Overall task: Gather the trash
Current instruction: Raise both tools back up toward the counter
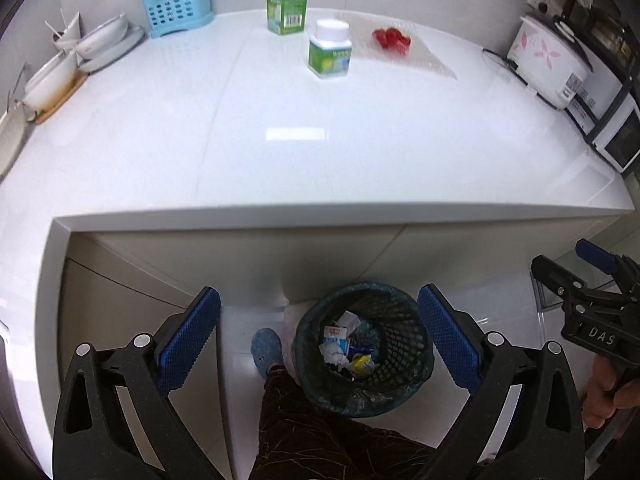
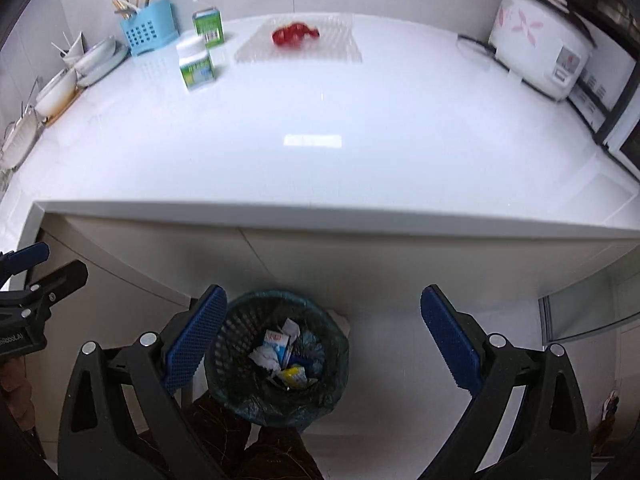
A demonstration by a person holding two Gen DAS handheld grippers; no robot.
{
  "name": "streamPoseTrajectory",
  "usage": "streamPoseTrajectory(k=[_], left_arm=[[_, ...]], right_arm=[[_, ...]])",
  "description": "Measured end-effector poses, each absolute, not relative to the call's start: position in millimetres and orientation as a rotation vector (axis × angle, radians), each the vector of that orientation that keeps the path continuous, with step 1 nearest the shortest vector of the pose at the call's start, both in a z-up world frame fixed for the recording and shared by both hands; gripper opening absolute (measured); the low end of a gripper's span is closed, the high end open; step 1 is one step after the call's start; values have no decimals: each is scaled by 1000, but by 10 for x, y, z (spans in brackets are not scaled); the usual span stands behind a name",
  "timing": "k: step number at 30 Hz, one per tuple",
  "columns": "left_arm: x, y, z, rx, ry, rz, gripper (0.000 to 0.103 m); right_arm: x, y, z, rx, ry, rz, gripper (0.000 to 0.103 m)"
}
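Both grippers hang side by side over the floor in front of the white counter [image 1: 280, 152]. My left gripper [image 1: 318, 340] is open with nothing between its blue pads, and below it stands a dark mesh bin [image 1: 404, 320] lined with a bag and holding crumpled paper and wrappers. My right gripper [image 2: 322, 342] is open and empty too, above the same bin [image 2: 240, 328]. On the counter stand a green-and-white bottle [image 1: 330, 50] with a white cap, an opened green carton [image 1: 287, 12], and something red [image 1: 391, 39] on a clear sheet.
Bowls and plates [image 1: 100, 40] and a blue utensil basket [image 1: 176, 6] line the counter's left side. A white rice cooker [image 1: 550, 60] and a microwave [image 1: 618, 140] stand at the right. A person's leg and blue slipper [image 1: 266, 346] are beside the bin.
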State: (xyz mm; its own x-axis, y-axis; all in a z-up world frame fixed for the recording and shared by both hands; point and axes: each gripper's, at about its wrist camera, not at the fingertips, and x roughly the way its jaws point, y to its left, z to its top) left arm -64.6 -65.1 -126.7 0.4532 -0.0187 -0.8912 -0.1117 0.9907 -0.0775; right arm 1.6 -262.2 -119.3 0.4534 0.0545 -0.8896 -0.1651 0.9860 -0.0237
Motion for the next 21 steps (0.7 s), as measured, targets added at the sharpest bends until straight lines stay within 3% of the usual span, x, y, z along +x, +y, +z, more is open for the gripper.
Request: streamPoseTrajectory(k=[21], left_arm=[[131,-454,-303,-141,966,89,97]], right_arm=[[973,-2417,-182,-66,960,142,94]])
